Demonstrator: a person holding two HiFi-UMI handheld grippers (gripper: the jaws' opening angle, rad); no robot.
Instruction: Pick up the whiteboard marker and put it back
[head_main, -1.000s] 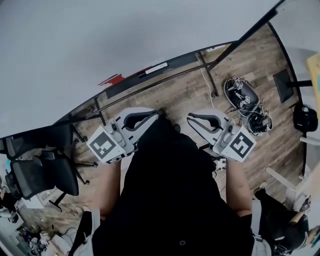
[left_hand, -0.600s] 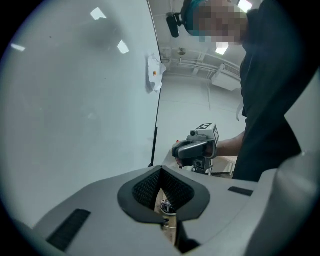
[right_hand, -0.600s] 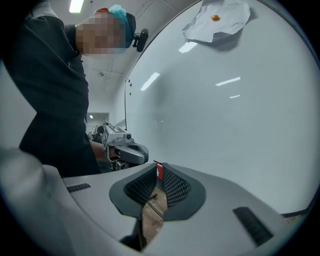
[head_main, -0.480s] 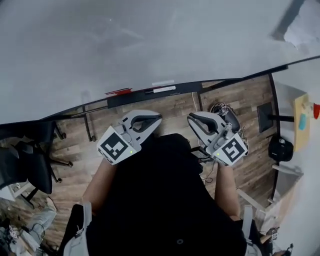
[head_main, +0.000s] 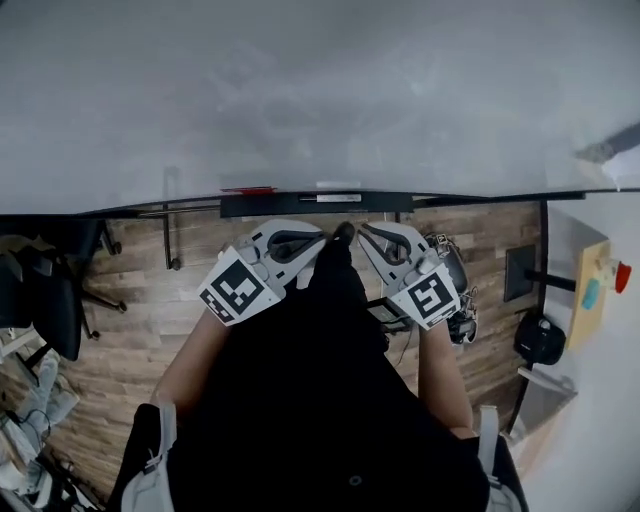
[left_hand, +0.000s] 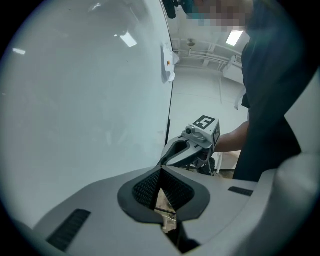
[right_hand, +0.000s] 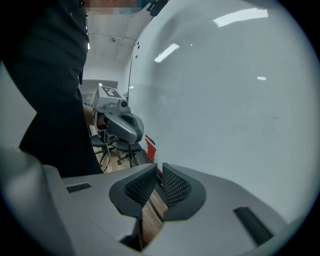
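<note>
Both claws are held up close in front of the whiteboard (head_main: 320, 90), and neither has hold of anything. On the left claw (left_hand: 161, 171) the ribbed pads meet at their tips, with only a small triangular gap lower down through which a bit of floor shows. The right claw (right_hand: 159, 172) is drawn in almost as far, its pads parted by a thin slit with nothing in it. From above, the two point inward and toward the board, their tips near each other at the middle, and a person in black clothing (head_main: 320, 400) stands behind them with bare forearms running down to the handles. Along the foot of the board runs a dark ledge (head_main: 290, 206), and on it lies a whiteboard marker (head_main: 337, 198) with a pale barrel, lengthwise along the ledge. It sits just beyond the claw tips, roughly between them, and apart from both, with no pad touching it. A red marker (head_main: 248, 189) lies farther to the left on the same ledge, level with the left claw's marker cube and also clear of it; in the right gripper view red shapes show low against the board just past the right claw's tips, though I can't make out their form. Below the ledge is a wood-plank floor (head_main: 130, 290), with a black office chair (head_main: 50, 300) standing well off to the left.
</note>
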